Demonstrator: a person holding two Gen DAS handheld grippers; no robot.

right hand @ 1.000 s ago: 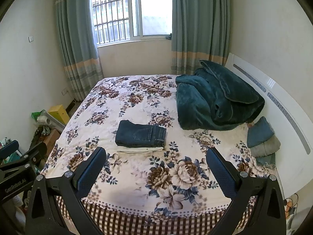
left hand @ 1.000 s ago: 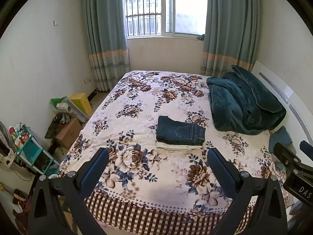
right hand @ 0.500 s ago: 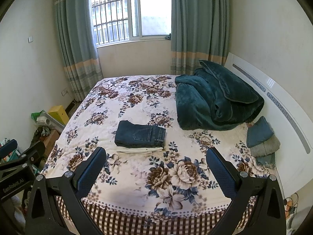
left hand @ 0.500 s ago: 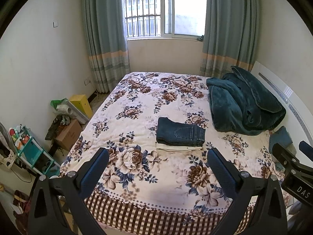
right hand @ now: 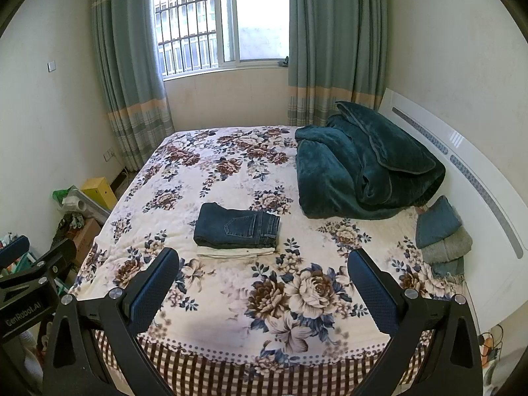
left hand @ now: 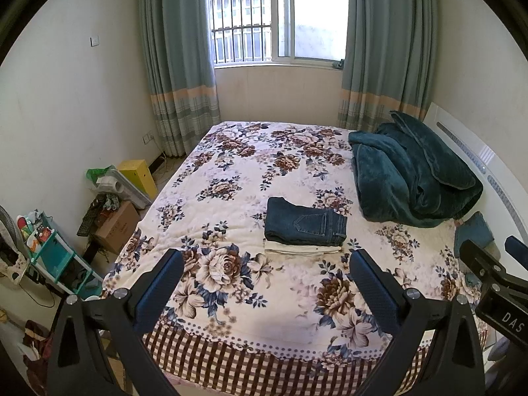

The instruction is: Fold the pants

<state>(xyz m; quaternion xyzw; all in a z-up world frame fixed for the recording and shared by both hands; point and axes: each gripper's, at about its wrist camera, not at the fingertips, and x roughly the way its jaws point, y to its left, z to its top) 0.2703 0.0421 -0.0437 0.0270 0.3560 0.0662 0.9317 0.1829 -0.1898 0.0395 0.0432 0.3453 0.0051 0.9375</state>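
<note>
Folded dark blue jeans [left hand: 305, 222] lie on top of a folded white garment [left hand: 302, 249] in the middle of the floral bed [left hand: 231, 171]. The same stack shows in the right wrist view, jeans [right hand: 236, 226] over the white garment [right hand: 236, 251]. My left gripper [left hand: 265, 279] is open and empty, held back above the foot of the bed. My right gripper [right hand: 264, 277] is open and empty at the same distance. Each gripper shows at the edge of the other's view.
A bunched teal blanket [left hand: 412, 178] lies at the right by the white headboard [right hand: 462, 171]. Folded teal and grey cloths [right hand: 442, 231] sit near it. Boxes, a yellow case [left hand: 138, 173] and a teal shelf [left hand: 56, 257] crowd the floor at the left.
Both views have drifted very slightly; the folded stack and both open grippers stay as they were.
</note>
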